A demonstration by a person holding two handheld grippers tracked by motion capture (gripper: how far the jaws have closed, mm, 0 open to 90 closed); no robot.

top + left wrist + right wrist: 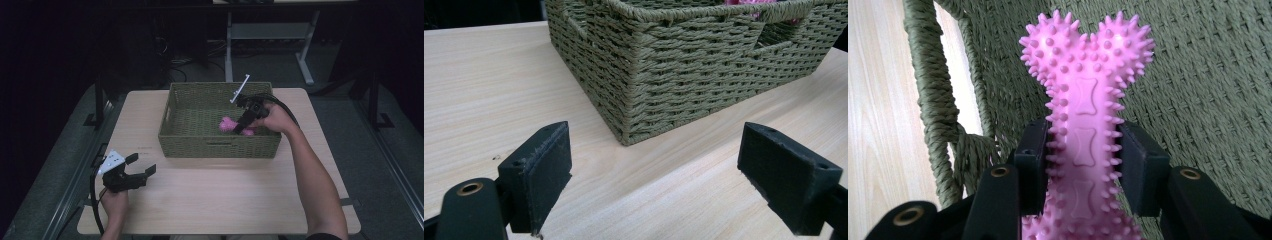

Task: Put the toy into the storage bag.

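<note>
Gripping a pink spiky rubber bone-shaped toy (pixel 1083 145) by its shaft, right hand-held gripper (pixel 243 123) sits inside the olive-green woven rectangular basket (pixel 218 145) on the pale wood counter (pixel 225 200). Jaws are clamped on both sides of the toy's narrow middle; knobbed end sticks out past the jaws toward the basket wall and its handle cutout. In the high view the toy (pixel 229 124) is low in the basket, right of centre, at or just above the woven floor; can't tell if it touches.

Progress, as judged: grasp is secure and the toy is within the basket walls. Can't tell whether it is going in or coming out. Left to do: either open up and withdraw, or lift clear over the rim.

Pose: right forearm reaches in from bottom right across the counter, wrist bent down over the basket's right part, gripper pointing down and left. Left hand-held gripper (pixel 139 173) rests low at the near-left counter corner, well apart from the basket, jaws spread wide with nothing between them, facing the basket's near corner (pixel 629 125).
</note>
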